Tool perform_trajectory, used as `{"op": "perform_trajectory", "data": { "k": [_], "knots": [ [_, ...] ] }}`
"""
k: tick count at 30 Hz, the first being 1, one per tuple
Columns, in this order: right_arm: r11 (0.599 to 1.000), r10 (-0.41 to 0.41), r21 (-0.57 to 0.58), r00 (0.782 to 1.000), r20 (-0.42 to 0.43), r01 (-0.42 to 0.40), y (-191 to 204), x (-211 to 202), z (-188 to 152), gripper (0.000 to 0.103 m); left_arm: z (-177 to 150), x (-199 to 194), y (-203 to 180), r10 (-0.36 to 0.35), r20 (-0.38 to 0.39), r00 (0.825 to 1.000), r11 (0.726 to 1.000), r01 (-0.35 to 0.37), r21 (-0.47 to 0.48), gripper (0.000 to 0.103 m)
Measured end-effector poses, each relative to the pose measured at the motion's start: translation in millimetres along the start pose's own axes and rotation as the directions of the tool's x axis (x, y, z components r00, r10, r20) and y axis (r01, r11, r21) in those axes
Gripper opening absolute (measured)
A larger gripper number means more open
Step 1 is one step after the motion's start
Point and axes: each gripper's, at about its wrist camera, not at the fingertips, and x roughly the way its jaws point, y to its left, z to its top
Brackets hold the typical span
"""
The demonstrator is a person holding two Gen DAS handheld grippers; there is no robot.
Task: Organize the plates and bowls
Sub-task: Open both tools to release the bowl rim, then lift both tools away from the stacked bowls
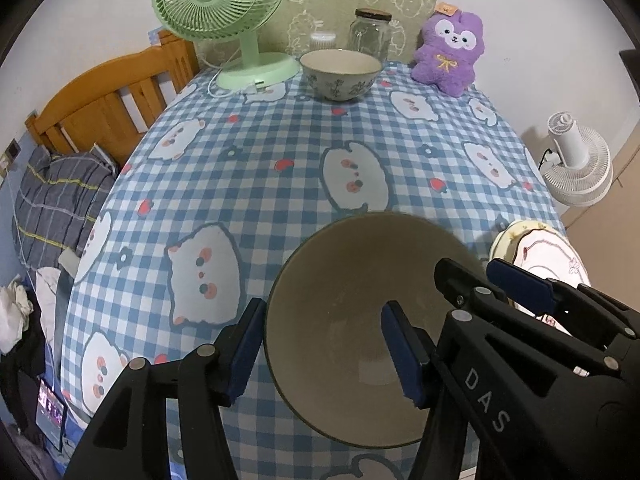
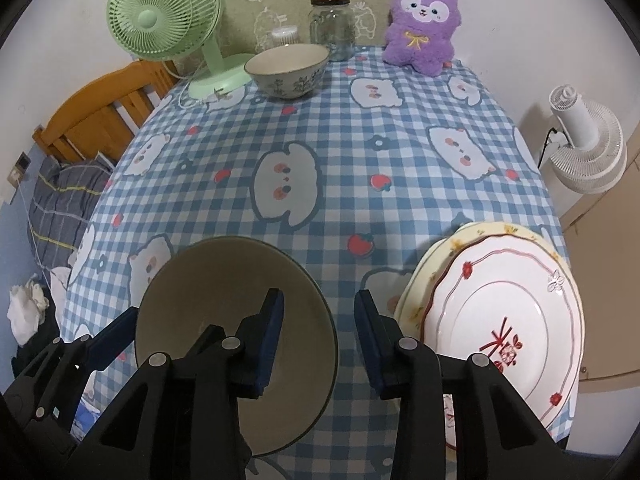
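Note:
A wide olive-grey bowl [image 1: 360, 320] sits near the table's front edge; it also shows in the right wrist view [image 2: 224, 304]. My left gripper [image 1: 324, 348] is open, its jaws straddling the bowl's left rim, one finger outside and one inside. My right gripper [image 2: 320, 340] is open and empty, between the bowl and two stacked plates [image 2: 508, 320]: a white plate with red flowers on a cream one, at the front right. The plates also show in the left wrist view [image 1: 536, 256]. A floral bowl [image 1: 340, 74] stands at the far side.
At the table's back stand a green fan [image 1: 224, 12], a glass jar [image 1: 370, 34] and a purple plush toy [image 1: 450, 52]. A wooden bed frame [image 1: 104, 104] lies to the left. A white fan [image 1: 576, 160] stands to the right, off the table.

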Motion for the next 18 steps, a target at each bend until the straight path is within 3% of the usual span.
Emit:
{"op": "perform_trajectory", "data": {
  "k": [7, 13, 16, 18],
  "knots": [
    [1.000, 0.009, 0.003, 0.998, 0.056, -0.009, -4, -23, 13, 0.041, 14, -18, -3, 0.002, 0.044, 0.999, 1.000, -0.003, 0.017, 0.064],
    [0.999, 0.031, -0.016, 0.995, 0.097, -0.029, -3, -47, 29, 0.041, 28, -38, -4, 0.008, 0.081, 0.997, 1.000, -0.008, 0.000, 0.074],
    [0.999, 0.040, -0.020, 0.993, 0.113, -0.038, -4, -57, 36, 0.052, 36, -47, -6, 0.010, 0.104, 0.995, 1.000, -0.010, 0.001, 0.076],
    [0.998, 0.060, -0.011, 0.990, 0.126, -0.059, -6, -68, 42, 0.052, 42, -55, -8, -0.006, 0.124, 0.992, 1.000, 0.005, 0.010, 0.076]
  ]
}}
